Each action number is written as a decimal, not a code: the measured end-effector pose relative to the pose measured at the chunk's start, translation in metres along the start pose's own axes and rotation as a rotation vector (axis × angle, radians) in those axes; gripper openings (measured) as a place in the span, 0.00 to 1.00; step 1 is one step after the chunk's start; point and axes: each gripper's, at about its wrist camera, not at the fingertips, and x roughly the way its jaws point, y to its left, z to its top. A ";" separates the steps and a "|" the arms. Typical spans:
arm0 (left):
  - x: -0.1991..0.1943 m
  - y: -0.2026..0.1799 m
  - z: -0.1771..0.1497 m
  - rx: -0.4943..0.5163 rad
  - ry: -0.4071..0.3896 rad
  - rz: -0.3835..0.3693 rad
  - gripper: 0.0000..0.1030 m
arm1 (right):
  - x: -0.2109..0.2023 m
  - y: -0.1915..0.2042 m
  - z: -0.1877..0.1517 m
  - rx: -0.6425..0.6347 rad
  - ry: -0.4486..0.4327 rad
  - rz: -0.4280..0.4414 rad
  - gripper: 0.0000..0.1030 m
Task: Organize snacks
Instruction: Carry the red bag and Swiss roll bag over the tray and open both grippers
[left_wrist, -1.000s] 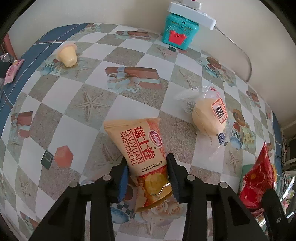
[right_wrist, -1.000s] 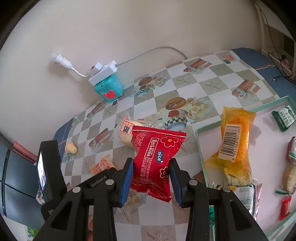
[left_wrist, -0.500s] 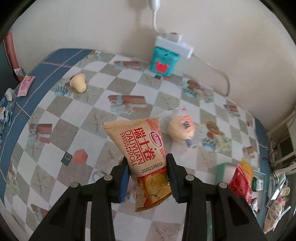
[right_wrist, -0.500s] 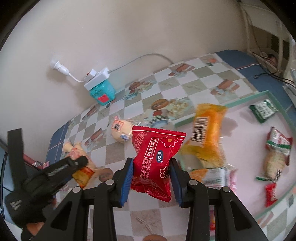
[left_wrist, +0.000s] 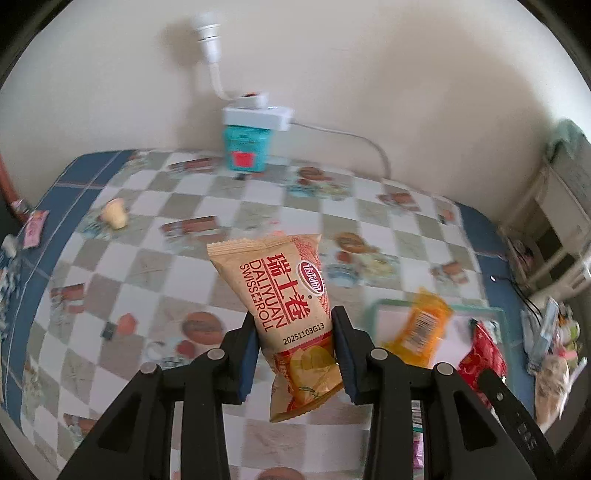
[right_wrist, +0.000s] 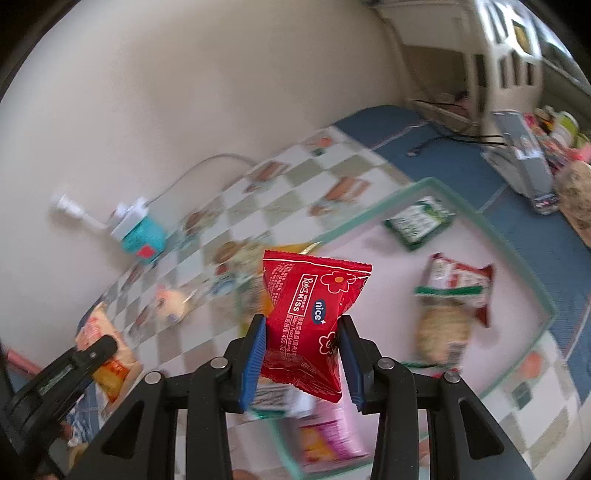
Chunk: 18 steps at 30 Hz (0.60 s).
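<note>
Left wrist view: our left gripper (left_wrist: 295, 347) has its fingers clenched on the tan Swiss roll packet (left_wrist: 286, 306), held up off the checked table (left_wrist: 155, 266). Our right gripper (right_wrist: 301, 354) grasps the red snack packet (right_wrist: 310, 314) between its fingers — above the pale tray (right_wrist: 491, 240) near the table's right edge, where an orange packet (left_wrist: 421, 325) and a green packet (right_wrist: 419, 221) lie.

Glossy red foil packet (right_wrist: 310, 321); matt tan wrapper (left_wrist: 291, 306); smooth tablecloth (left_wrist: 155, 266).
</note>
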 end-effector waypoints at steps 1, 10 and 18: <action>0.000 -0.011 -0.002 0.022 0.004 -0.016 0.38 | 0.000 -0.008 0.003 0.014 -0.003 -0.016 0.40; 0.000 -0.108 -0.026 0.230 0.023 -0.120 0.38 | -0.010 -0.067 0.021 0.118 -0.034 -0.073 0.40; 0.009 -0.159 -0.052 0.356 0.064 -0.141 0.38 | -0.016 -0.103 0.028 0.192 -0.046 -0.086 0.40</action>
